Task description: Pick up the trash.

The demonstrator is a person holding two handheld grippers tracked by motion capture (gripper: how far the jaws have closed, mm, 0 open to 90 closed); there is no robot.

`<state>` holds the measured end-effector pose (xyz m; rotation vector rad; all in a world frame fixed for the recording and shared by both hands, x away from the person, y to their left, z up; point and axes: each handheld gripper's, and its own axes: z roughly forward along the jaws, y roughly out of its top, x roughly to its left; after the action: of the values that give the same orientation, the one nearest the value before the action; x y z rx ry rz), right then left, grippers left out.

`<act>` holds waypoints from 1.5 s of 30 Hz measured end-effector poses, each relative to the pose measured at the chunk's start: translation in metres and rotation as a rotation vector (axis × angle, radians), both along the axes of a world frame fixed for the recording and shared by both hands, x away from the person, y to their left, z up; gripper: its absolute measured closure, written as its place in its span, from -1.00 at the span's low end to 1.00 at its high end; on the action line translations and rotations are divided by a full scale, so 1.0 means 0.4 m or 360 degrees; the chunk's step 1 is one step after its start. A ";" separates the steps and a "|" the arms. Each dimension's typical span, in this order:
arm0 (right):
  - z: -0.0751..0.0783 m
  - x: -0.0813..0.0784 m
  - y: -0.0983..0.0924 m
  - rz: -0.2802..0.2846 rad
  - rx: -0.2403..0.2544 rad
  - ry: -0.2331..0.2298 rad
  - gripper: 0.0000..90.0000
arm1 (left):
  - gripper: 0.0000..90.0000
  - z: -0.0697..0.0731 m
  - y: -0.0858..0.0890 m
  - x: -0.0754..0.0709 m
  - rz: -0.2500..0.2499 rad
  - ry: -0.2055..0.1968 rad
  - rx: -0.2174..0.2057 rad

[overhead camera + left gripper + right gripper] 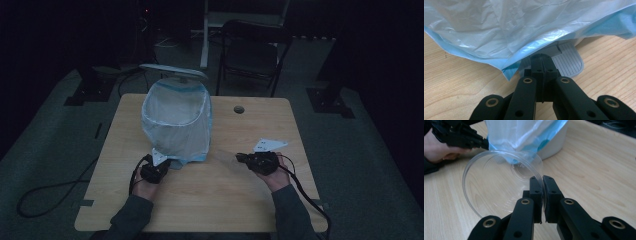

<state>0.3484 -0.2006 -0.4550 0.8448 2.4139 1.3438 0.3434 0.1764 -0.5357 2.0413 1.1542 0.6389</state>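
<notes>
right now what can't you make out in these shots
- Inside of the bin: high view is dark and the bag lines it.
- Pedal: bag covers part of it in the left gripper view.
- Plastic cup: barely visible in the dim high view.
- Bin's base: cut off in the right gripper view.

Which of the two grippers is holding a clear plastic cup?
The right gripper, pinching the clear cup by its rim. The left gripper rests shut at the bin's pedal.

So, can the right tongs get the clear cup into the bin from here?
Probably yes: the right tongs are shut on the cup rim, the bin mouth is open with its lid up, and bare table lies between.
</notes>
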 end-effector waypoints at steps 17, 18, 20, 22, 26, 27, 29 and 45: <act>0.055 0.003 -0.007 0.0001 0.0052 -0.0080 0.92 | 1.00 0.000 0.000 0.000 -0.0001 0.0000 0.0003; 0.056 0.003 -0.009 0.0000 0.0052 -0.0081 0.92 | 1.00 0.000 0.000 0.000 -0.0001 0.0001 0.0002; 0.060 0.003 -0.010 -0.0003 0.0046 -0.0083 0.92 | 1.00 0.000 0.000 0.000 0.0000 0.0000 0.0003; 0.067 0.003 -0.010 -0.0002 0.0045 -0.0095 0.92 | 1.00 0.000 0.000 0.000 0.0000 0.0001 0.0002; 0.083 0.003 -0.006 0.0002 0.0044 -0.0118 0.92 | 1.00 0.000 0.000 0.000 0.0002 0.0000 -0.0001; 0.087 0.003 -0.004 0.0002 0.0042 -0.0124 0.92 | 1.00 0.000 0.000 0.000 0.0002 0.0001 0.0000; 0.093 0.004 -0.001 0.0009 0.0044 -0.0134 0.92 | 1.00 0.000 0.000 0.000 0.0001 0.0001 0.0000; 0.117 0.009 0.015 0.0028 0.0037 -0.0169 0.92 | 1.00 0.000 0.000 0.000 0.0001 -0.0002 -0.0001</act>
<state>0.3520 -0.1947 -0.4084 0.7400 2.3349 1.3889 0.3433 0.1764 -0.5357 2.0403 1.1539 0.6399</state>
